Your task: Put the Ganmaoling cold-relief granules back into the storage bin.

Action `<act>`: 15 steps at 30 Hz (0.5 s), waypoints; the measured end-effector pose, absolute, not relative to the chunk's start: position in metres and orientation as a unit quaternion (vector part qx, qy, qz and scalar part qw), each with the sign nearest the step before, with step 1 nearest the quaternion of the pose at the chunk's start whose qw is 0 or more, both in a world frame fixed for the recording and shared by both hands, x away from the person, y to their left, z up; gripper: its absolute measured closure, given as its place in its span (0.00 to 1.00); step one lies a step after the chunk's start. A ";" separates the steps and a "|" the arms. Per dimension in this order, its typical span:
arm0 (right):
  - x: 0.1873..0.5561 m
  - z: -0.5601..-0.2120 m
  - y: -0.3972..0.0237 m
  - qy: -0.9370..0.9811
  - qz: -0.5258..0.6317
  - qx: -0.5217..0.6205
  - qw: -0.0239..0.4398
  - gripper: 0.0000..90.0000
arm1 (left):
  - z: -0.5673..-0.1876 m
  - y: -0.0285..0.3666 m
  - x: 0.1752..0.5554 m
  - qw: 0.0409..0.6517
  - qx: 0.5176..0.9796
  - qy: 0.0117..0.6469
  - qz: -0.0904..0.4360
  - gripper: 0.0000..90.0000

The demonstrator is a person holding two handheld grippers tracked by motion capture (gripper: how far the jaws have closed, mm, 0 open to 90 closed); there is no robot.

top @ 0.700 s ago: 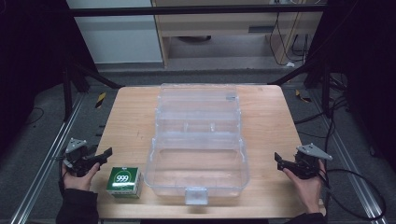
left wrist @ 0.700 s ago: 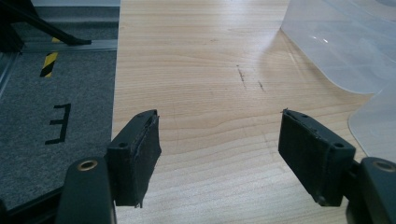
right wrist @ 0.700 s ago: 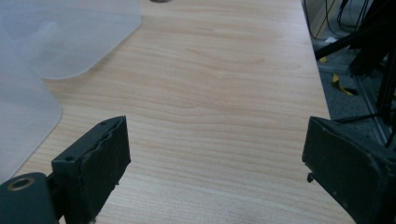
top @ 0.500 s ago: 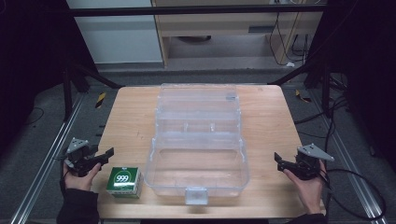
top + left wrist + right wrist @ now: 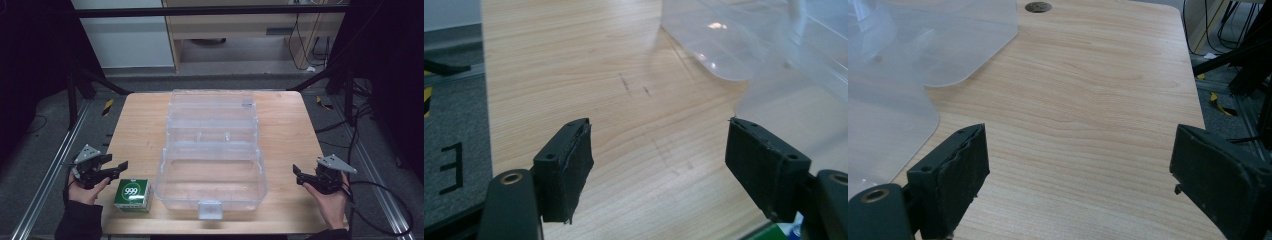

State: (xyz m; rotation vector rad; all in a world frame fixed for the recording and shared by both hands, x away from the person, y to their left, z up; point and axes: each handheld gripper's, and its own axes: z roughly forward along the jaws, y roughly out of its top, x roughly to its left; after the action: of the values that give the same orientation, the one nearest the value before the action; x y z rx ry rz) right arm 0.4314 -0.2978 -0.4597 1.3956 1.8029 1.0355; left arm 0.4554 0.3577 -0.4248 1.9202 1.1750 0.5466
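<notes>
A clear plastic case [image 5: 261, 170] lies open in the middle of the wooden table [image 5: 285, 130], lid folded back toward the far side. A small green box marked 999 [image 5: 132, 194] sits at the front left, beside the case. My left gripper [image 5: 119, 169] hovers at the table's left edge, just left of the green box, open and holding nothing. In the left gripper view its jaws [image 5: 659, 130] frame bare wood, with the case [image 5: 774, 50] ahead to the right. My right gripper [image 5: 297, 175] is open at the right edge, and its jaws [image 5: 1079, 135] are also empty, with the case [image 5: 923, 45] to the left.
A black frame and rails surround the table. Cables [image 5: 360, 125] trail on the floor to the right, and a cabinet [image 5: 125, 35] stands behind. Bare wood lies on both sides of the case.
</notes>
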 end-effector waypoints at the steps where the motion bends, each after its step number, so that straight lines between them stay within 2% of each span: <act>1: 0.431 -0.460 -0.298 0.685 0.392 0.528 0.314 0.10 | -0.424 0.357 0.455 0.401 0.764 0.459 0.212 0.28; 15: 0.431 -0.461 -0.297 0.696 0.388 0.518 0.312 0.09 | -0.398 0.360 0.451 0.385 0.823 0.384 0.162 0.23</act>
State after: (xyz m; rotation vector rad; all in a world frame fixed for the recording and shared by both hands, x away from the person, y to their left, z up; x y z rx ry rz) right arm 0.4312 -0.2965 -0.4612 1.3666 1.8357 1.0253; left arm 0.4513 0.3604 -0.3977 2.0964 0.9790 0.4118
